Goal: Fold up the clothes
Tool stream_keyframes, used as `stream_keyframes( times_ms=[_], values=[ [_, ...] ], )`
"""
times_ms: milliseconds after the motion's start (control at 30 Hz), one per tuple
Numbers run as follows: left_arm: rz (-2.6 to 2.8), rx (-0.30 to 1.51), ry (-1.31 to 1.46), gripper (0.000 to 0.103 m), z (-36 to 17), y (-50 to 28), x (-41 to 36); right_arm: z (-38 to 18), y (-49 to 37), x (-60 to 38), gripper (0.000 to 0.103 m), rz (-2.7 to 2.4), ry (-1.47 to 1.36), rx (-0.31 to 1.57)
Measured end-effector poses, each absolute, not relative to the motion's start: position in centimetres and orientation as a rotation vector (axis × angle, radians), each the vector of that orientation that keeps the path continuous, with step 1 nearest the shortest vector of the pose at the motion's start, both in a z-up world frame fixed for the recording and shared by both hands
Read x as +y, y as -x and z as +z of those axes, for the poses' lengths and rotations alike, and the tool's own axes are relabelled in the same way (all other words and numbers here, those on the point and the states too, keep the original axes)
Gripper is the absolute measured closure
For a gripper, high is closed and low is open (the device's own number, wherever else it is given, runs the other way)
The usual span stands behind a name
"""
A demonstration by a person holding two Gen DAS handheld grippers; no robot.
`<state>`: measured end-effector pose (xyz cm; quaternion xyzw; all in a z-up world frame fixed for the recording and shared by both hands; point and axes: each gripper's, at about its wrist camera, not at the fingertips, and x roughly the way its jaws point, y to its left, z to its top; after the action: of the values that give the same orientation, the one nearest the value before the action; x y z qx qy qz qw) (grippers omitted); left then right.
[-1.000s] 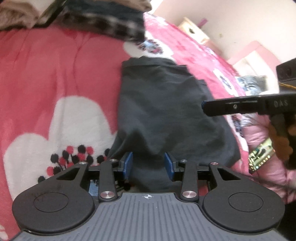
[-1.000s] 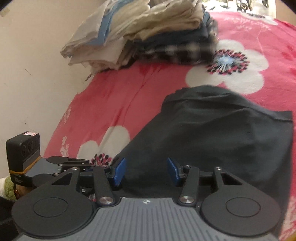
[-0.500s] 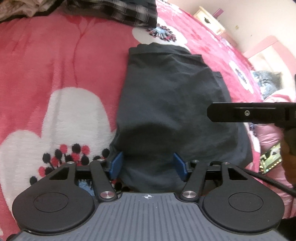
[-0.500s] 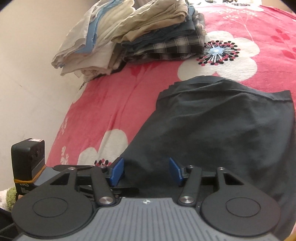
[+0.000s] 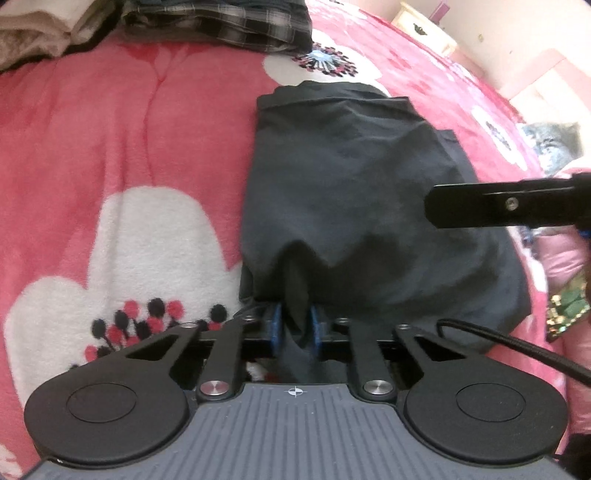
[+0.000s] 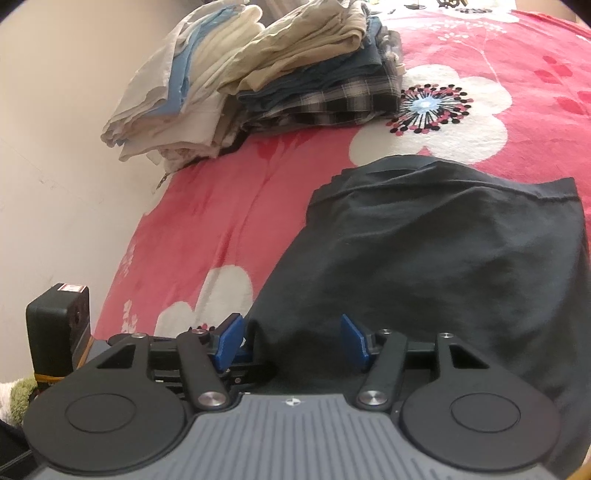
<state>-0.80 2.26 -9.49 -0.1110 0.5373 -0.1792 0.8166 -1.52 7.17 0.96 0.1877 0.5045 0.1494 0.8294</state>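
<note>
A dark grey garment (image 5: pixel 354 192) lies partly folded on a pink flowered blanket (image 5: pixel 110 140). My left gripper (image 5: pixel 294 325) is shut on the garment's near edge, with a tuck of cloth pinched between its blue pads. In the right wrist view the same dark grey garment (image 6: pixel 443 258) spreads ahead, and my right gripper (image 6: pixel 291 339) stands open over its near edge, cloth lying between the fingers. The right gripper's black finger (image 5: pixel 495 205) reaches in from the right in the left wrist view. The left gripper's camera block (image 6: pixel 57 332) shows at the left in the right wrist view.
A stack of folded clothes (image 6: pixel 280 74), cream, blue and plaid, sits at the far end of the blanket (image 6: pixel 221 221) beside a beige wall (image 6: pixel 55 147). A pink bundle and a black cable (image 5: pixel 517 350) lie at the right. Pale furniture (image 5: pixel 424 26) stands far off.
My left gripper has shut on the garment's near edge; it stood open half a second ago. Both grippers have dropped closer to the cloth. The right gripper has stayed open.
</note>
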Motion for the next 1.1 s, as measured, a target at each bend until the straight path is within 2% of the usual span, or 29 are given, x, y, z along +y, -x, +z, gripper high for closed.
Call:
stream_keyframes(
  times_ms=[133, 300, 567, 633, 767, 867, 900, 967, 1000, 1033, 1100],
  values=[
    [-0.407, 1.131, 0.277, 0.098, -9.6, 1.0, 2.6, 1.0, 1.5, 7.0, 0.042, 0.311, -0.412, 1.068],
    [-0.470, 1.102, 0.501, 0.100, -9.7, 0.9, 5.2, 1.3, 1.2, 6.7, 0.041, 0.314, -0.444, 1.061],
    [-0.694, 0.873, 0.897, 0.101, -9.1, 1.7, 8.6, 2.0, 0.1, 6.6, 0.041, 0.335, -0.478, 1.051],
    [-0.731, 0.870, 0.998, 0.101, -10.2, 1.5, 9.0, 1.8, 0.1, 6.6, 0.041, 0.329, -0.483, 1.053],
    [-0.663, 1.027, 1.137, 0.100, -15.1, 0.8, 9.4, 1.2, 0.4, 6.3, 0.041, 0.306, -0.490, 1.069],
    [-0.579, 1.096, 1.140, 0.100, -16.9, 1.0, 10.0, 1.1, 0.5, 6.2, 0.041, 0.299, -0.489, 1.073],
    [-0.569, 1.098, 1.131, 0.099, -17.0, 1.1, 10.2, 1.1, 0.5, 6.2, 0.041, 0.301, -0.482, 1.073],
    [-0.569, 1.077, 1.073, 0.090, -15.8, 1.3, 10.1, 1.2, 0.3, 6.4, 0.040, 0.304, -0.466, 1.076],
    [-0.569, 1.066, 1.043, 0.077, -15.2, 1.4, 10.1, 1.3, 0.1, 6.6, 0.040, 0.310, -0.450, 1.081],
    [-0.567, 1.059, 1.008, 0.072, -14.6, 1.4, 9.9, 1.3, -0.1, 7.0, 0.040, 0.318, -0.432, 1.087],
    [-0.567, 1.050, 0.916, 0.069, -13.2, 1.4, 9.3, 1.1, -0.7, 8.2, 0.034, 0.336, -0.371, 1.125]
  ],
)
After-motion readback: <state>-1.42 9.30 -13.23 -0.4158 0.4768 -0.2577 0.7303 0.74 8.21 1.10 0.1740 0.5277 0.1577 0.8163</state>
